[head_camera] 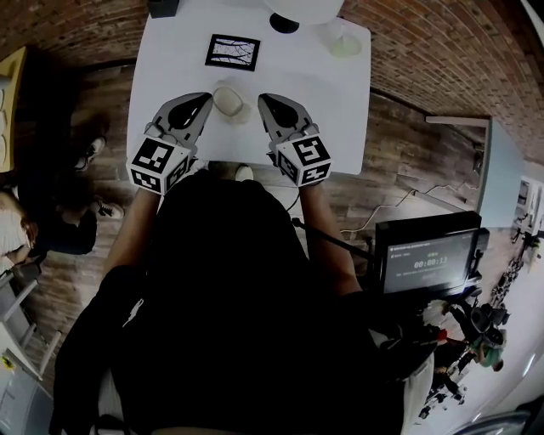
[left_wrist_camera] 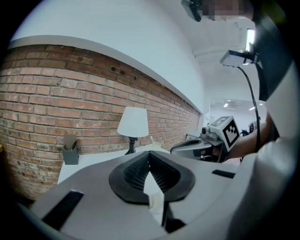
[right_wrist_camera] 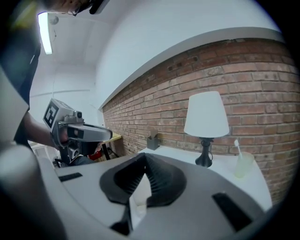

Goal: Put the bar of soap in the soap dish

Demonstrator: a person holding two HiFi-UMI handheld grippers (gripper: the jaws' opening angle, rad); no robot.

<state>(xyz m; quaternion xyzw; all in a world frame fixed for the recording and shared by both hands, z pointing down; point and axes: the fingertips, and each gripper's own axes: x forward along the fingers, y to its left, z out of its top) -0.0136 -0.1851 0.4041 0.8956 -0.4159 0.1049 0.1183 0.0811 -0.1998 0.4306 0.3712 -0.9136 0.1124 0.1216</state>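
Observation:
A pale, rounded bar of soap (head_camera: 227,99) lies on the white table (head_camera: 170,59) between my two grippers. A faint clear rim beside it may be the soap dish (head_camera: 242,115), but I cannot tell whether the soap rests in it. My left gripper (head_camera: 204,101) hangs just left of the soap and my right gripper (head_camera: 263,103) just right of it. Both are lifted off the table. In the left gripper view the left gripper (left_wrist_camera: 149,157) has its jaws closed together with nothing between them. The right gripper (right_wrist_camera: 144,161) looks the same in its own view. Neither gripper view shows the soap.
At the back of the table stand a lamp (head_camera: 284,23), a cup with a toothbrush (head_camera: 344,42), a grey holder (left_wrist_camera: 71,153) and a black-and-white marker card (head_camera: 232,52). A brick wall (right_wrist_camera: 243,75) rises behind. A screen (head_camera: 429,255) sits at the person's right.

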